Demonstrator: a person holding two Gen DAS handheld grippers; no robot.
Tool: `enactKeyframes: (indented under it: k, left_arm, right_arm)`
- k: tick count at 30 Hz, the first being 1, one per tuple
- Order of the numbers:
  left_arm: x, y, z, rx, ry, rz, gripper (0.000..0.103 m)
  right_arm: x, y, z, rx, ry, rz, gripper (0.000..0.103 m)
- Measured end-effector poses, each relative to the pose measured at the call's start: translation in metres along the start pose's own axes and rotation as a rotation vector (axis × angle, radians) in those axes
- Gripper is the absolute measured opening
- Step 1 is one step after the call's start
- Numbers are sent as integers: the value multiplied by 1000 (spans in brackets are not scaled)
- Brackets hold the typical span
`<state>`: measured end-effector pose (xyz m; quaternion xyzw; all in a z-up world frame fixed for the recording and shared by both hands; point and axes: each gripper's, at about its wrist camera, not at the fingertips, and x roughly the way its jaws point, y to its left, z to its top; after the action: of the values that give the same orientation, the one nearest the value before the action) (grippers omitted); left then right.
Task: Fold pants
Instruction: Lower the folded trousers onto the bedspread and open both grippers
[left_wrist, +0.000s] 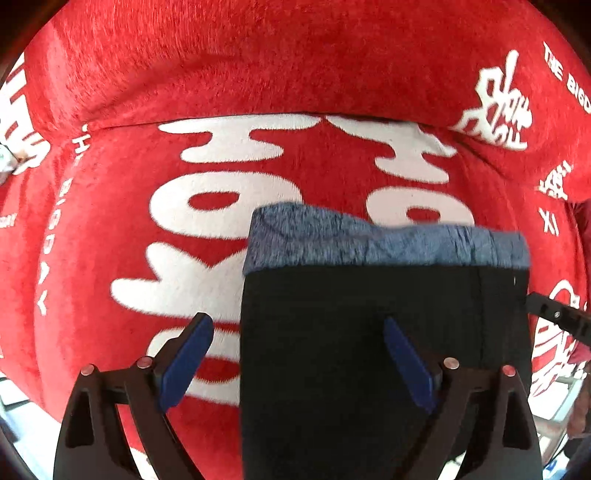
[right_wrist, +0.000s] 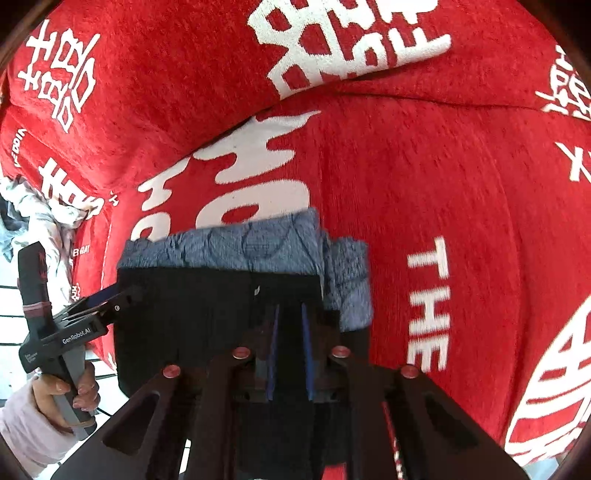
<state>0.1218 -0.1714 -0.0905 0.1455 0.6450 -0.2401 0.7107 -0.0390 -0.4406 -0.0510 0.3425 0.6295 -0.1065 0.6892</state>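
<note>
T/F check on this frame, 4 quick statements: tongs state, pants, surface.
1. The left tongs are spread wide. True.
2. The right tongs are wide open over bare cover. False: their fingers are nearly closed, over the pants.
3. The pants are white. False: black, with a blue-grey inner band showing at the far edge.
4. The pants lie on a red cover with white lettering. True.
</note>
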Motion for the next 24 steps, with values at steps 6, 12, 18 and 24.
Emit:
enactKeyframes:
  k: [6,12,18,24]
  left_arm:
    - [-28,-11,-33,49,16,42,101]
    - [-16,-22,-63,58,122,39,103]
    - [-20,-27,-71,71,115,44,103]
    - [-29,-25,-67,80,93,72,103]
  right_arm:
    - [-10,14,-33,7,35,-17,15]
    - [-5,23,-57,38,72,-38,27]
    - [0,31,-59,22,84,-129,83]
    - [1,31,-63,17,120,-228,84]
